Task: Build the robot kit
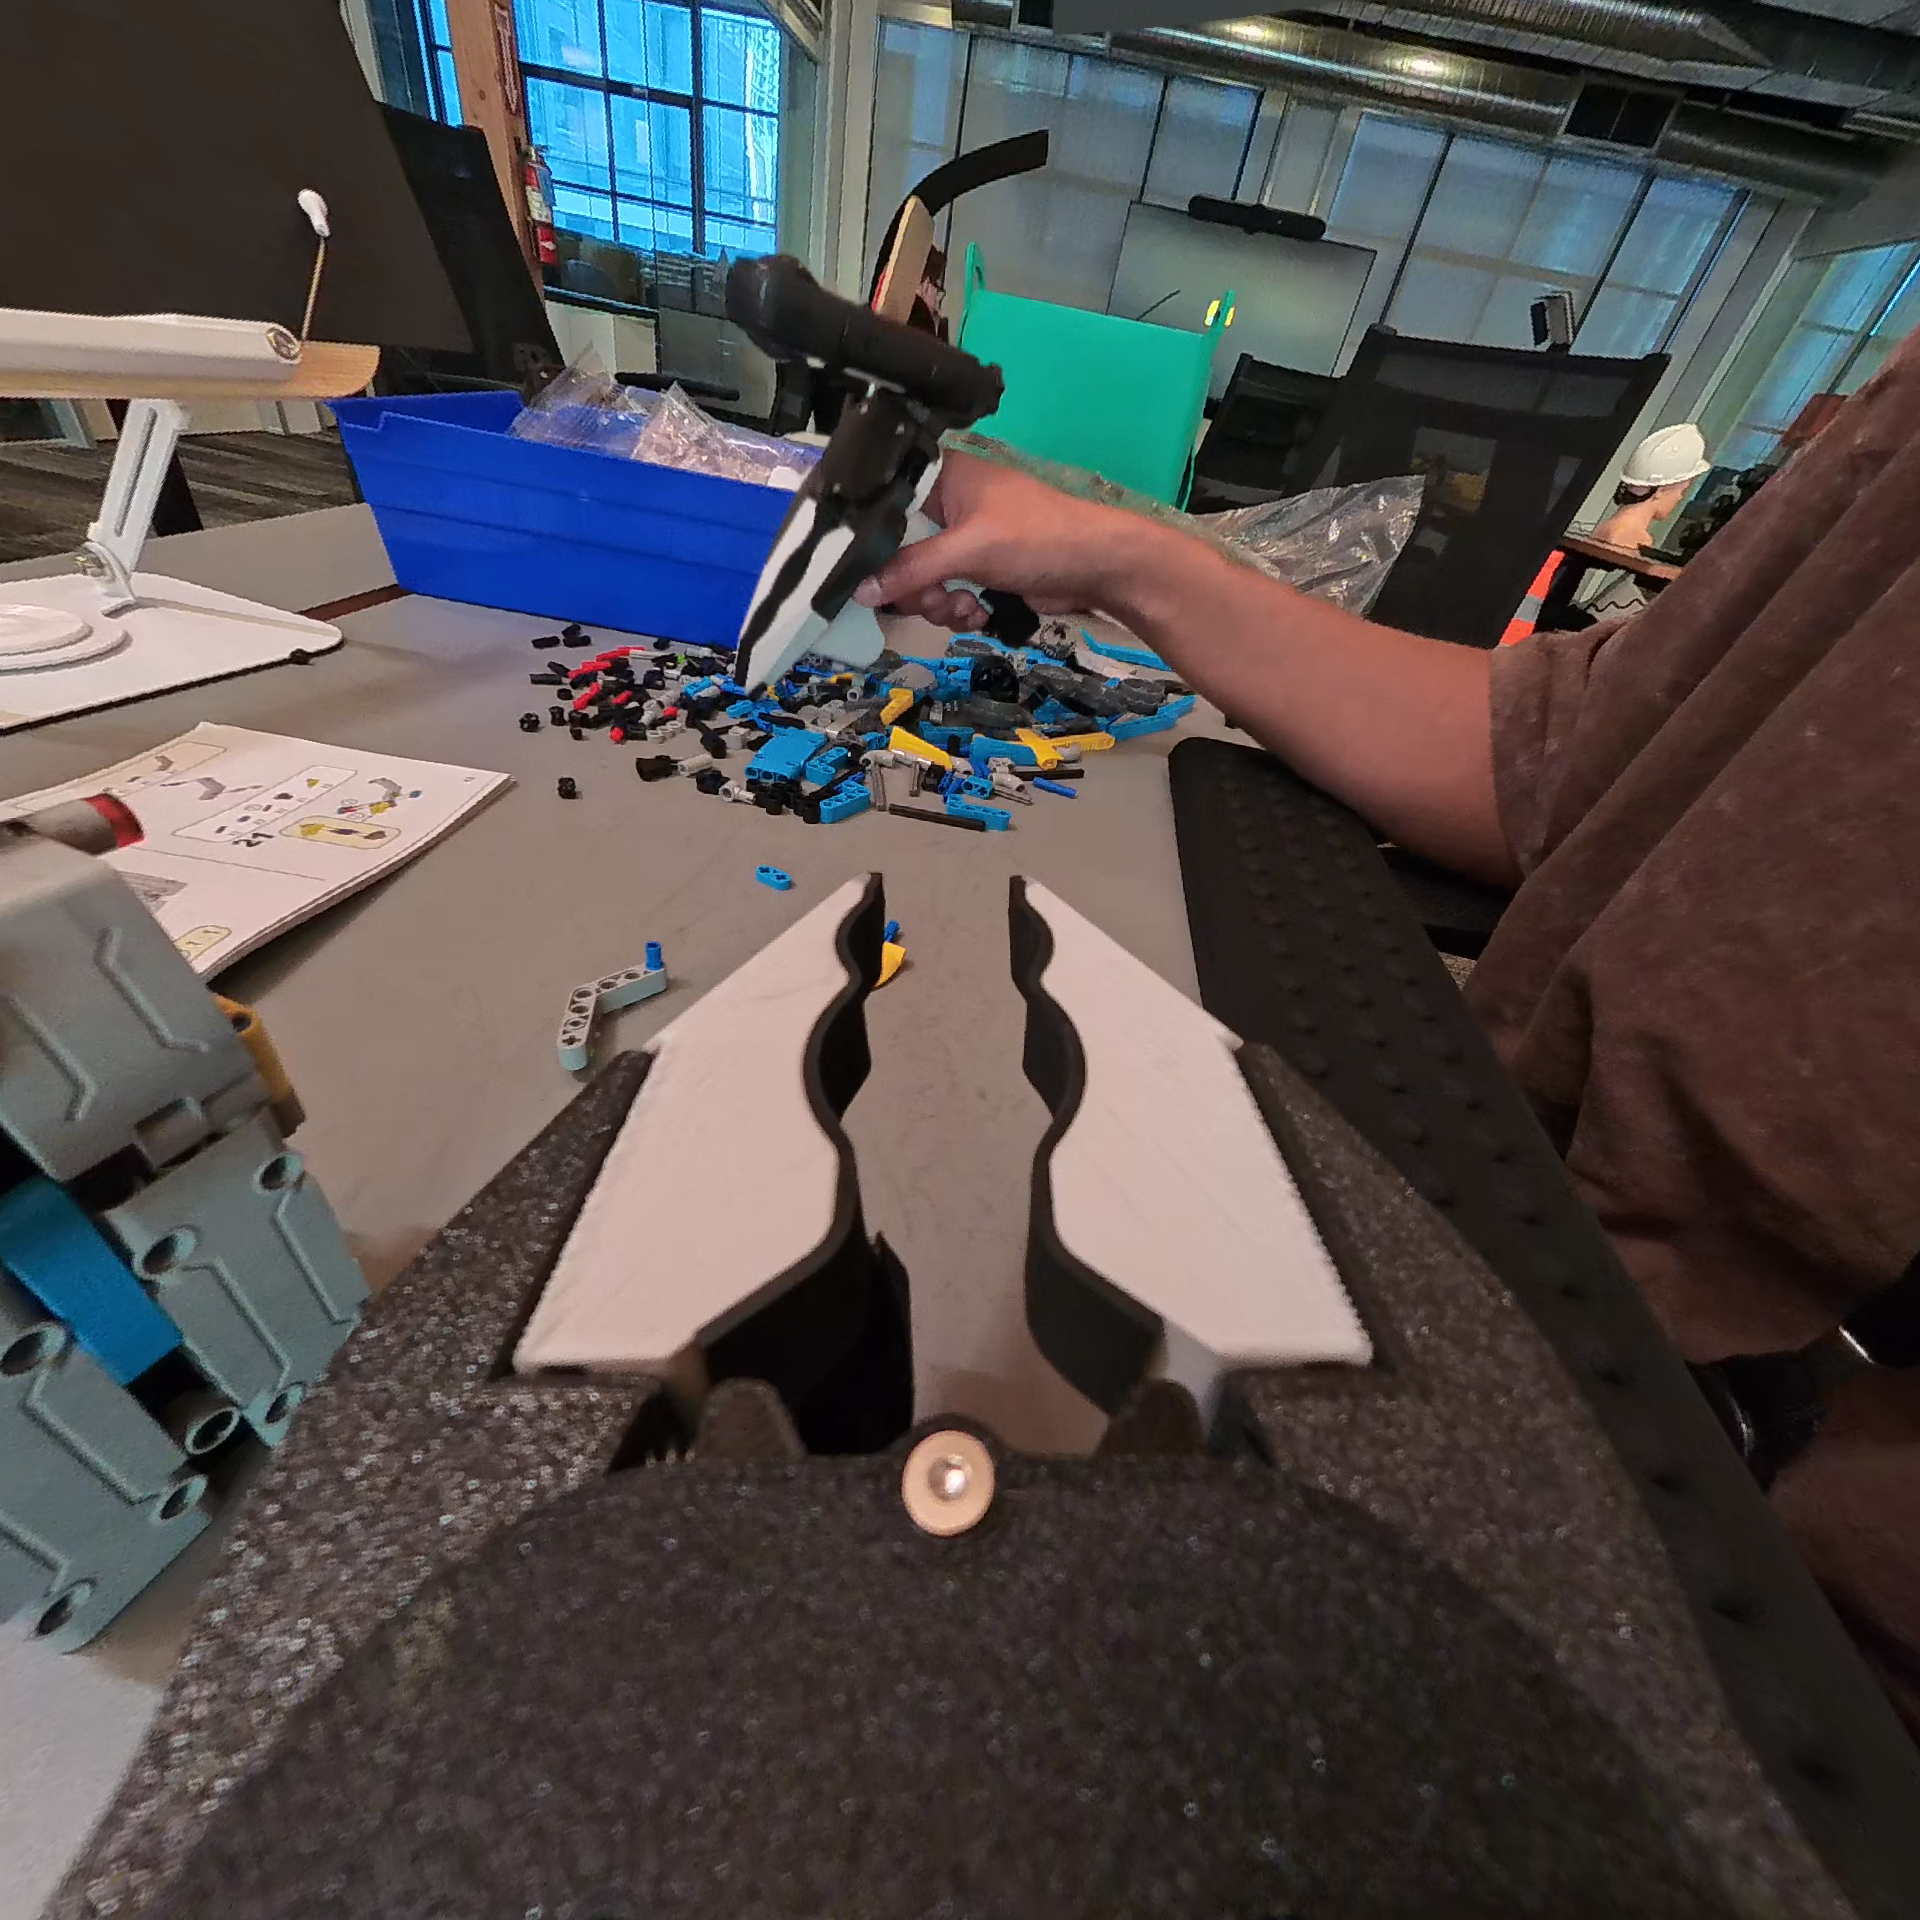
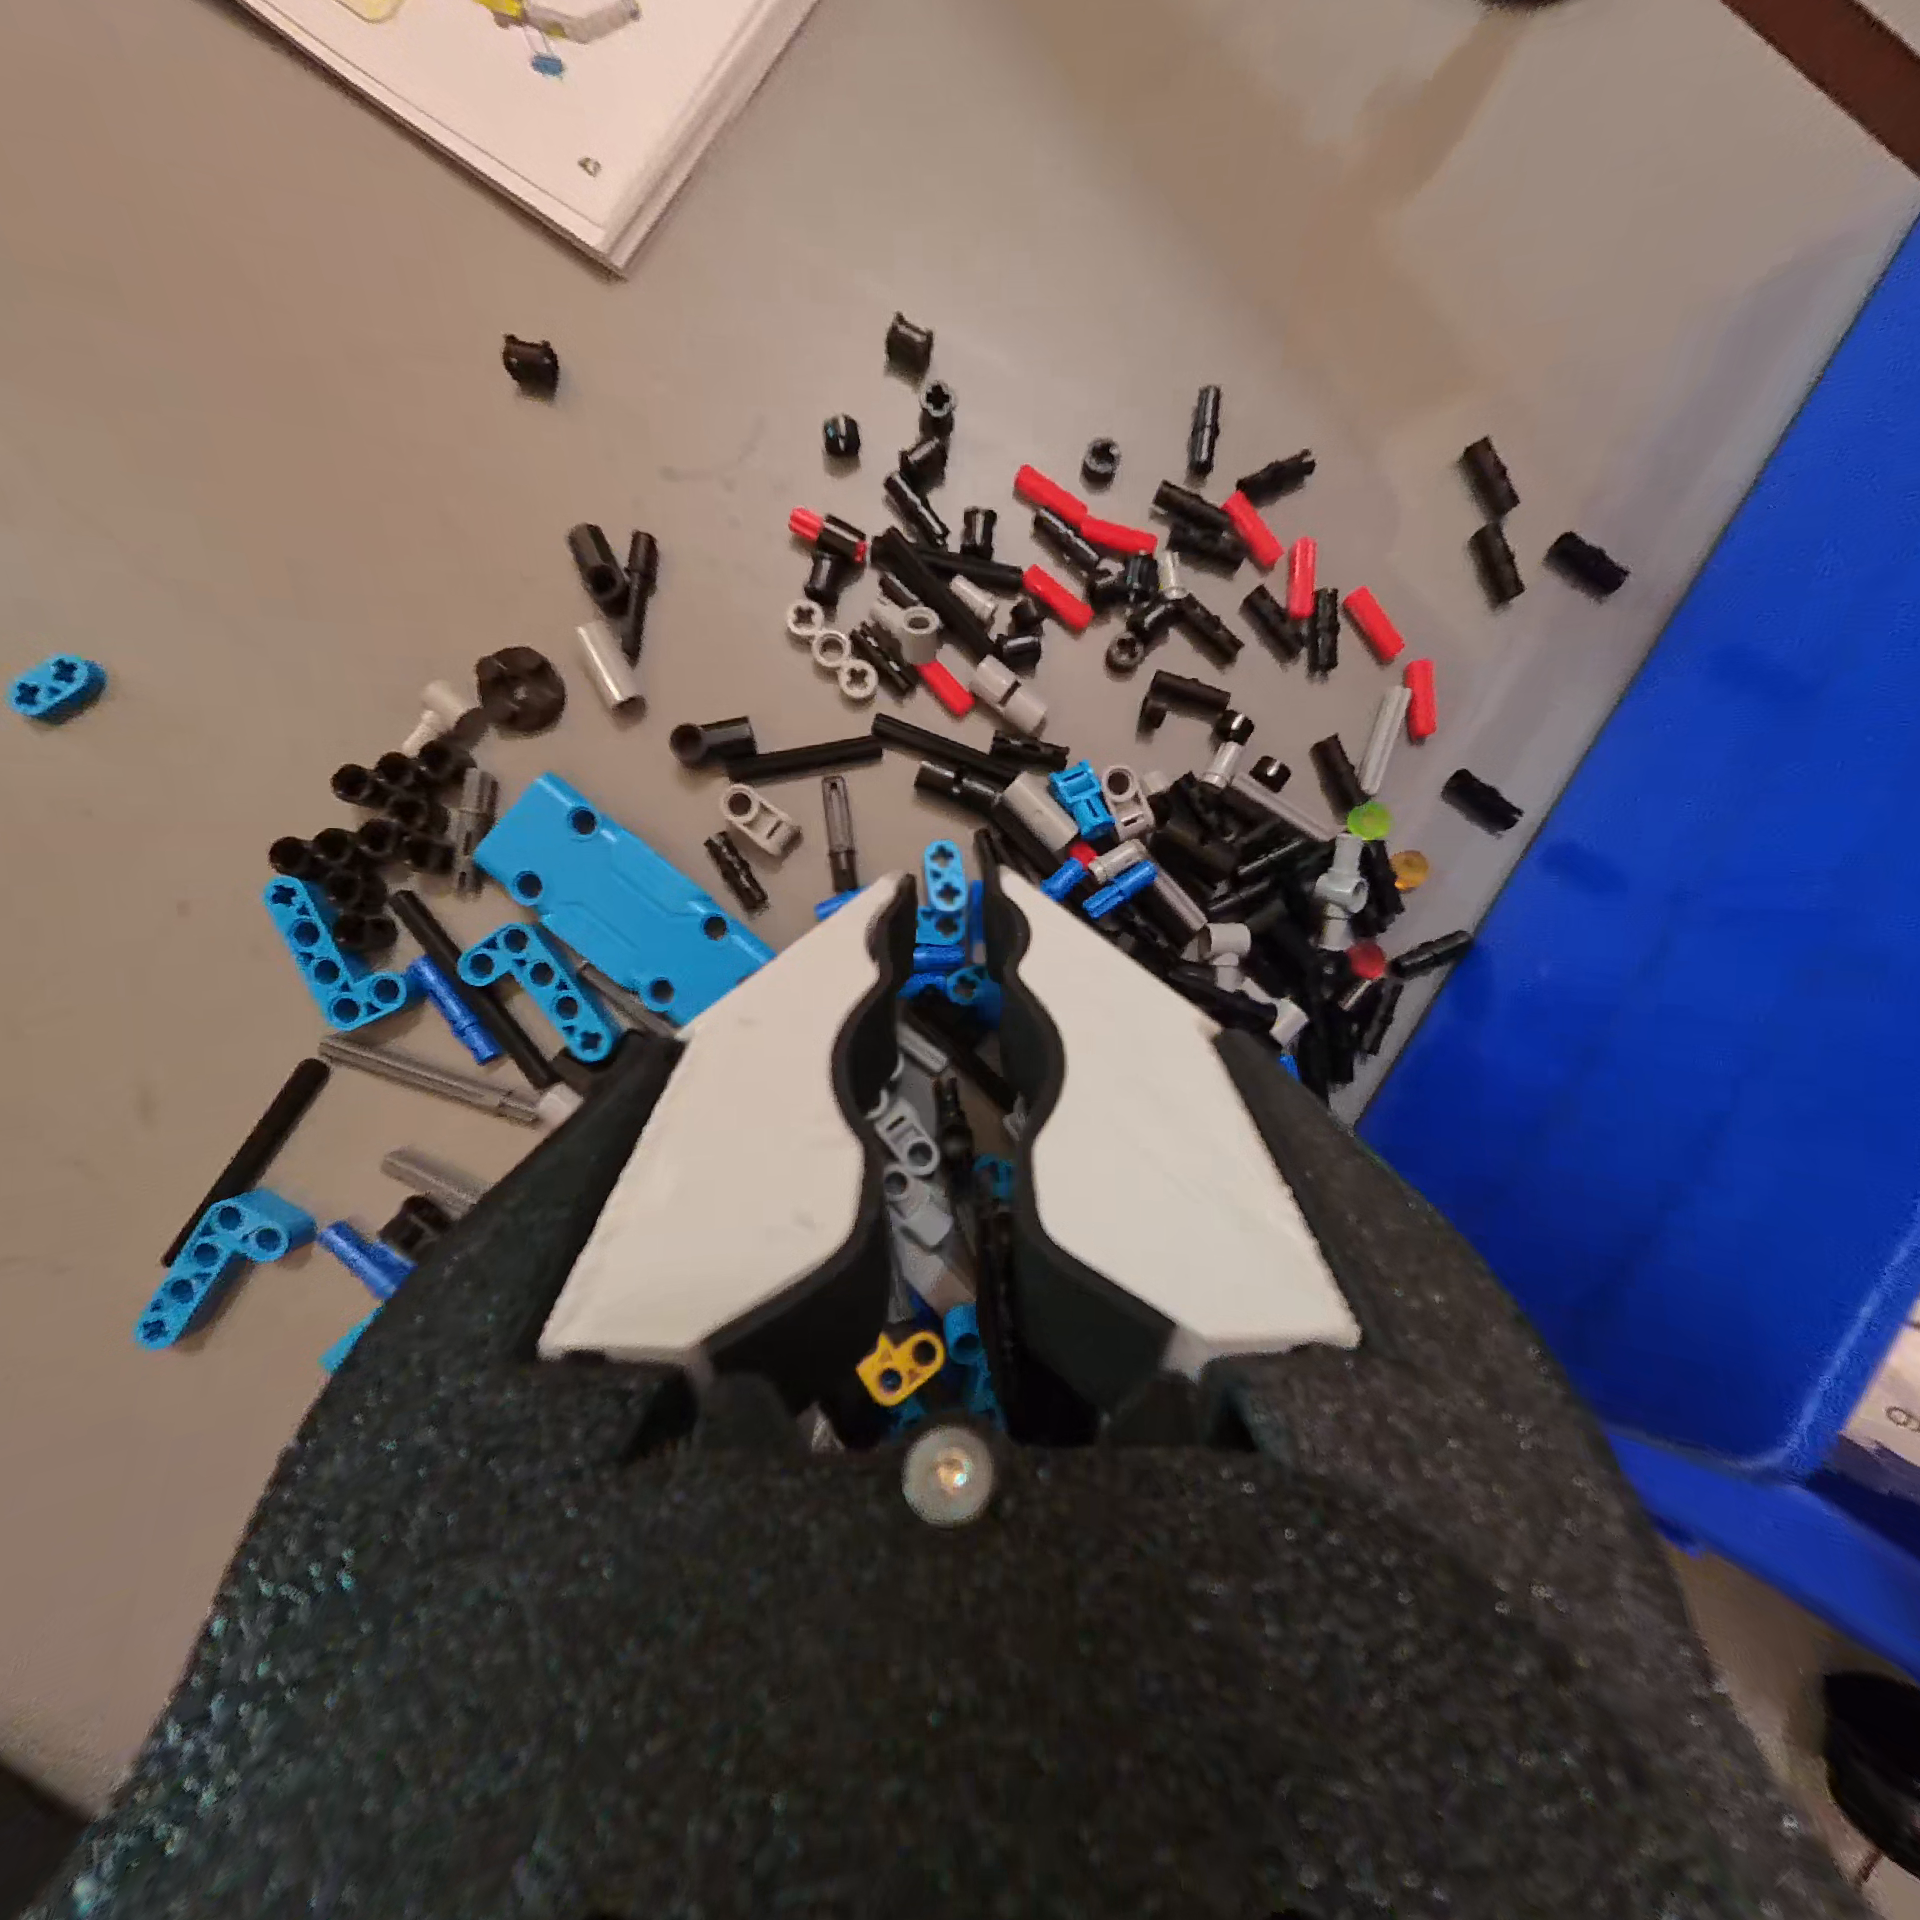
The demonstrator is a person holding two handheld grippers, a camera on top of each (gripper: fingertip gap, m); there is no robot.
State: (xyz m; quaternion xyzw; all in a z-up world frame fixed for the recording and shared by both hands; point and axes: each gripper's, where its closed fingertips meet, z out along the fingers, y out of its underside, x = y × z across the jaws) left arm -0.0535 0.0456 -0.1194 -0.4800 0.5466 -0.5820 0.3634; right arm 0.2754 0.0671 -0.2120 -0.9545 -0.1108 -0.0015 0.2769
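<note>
blue bin (image 2: 1714,935), grey table (image 2: 260,468) – red-black pins (image 2: 1049,597)

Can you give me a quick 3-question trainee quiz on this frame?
1. True or false: the left hand-held gripper is shut on a brick.
2. Multiple choice: the right hand-held gripper points down at A) the booklet, B) the pile of small parts, C) the inside of the blue bin.
3. Fill in: in the left wrist view, the bent grey beam lies on the table to the ____ of the left gripper's fingers.

Key: 1 false, it is open and empty; 2 B; 3 left.
</note>
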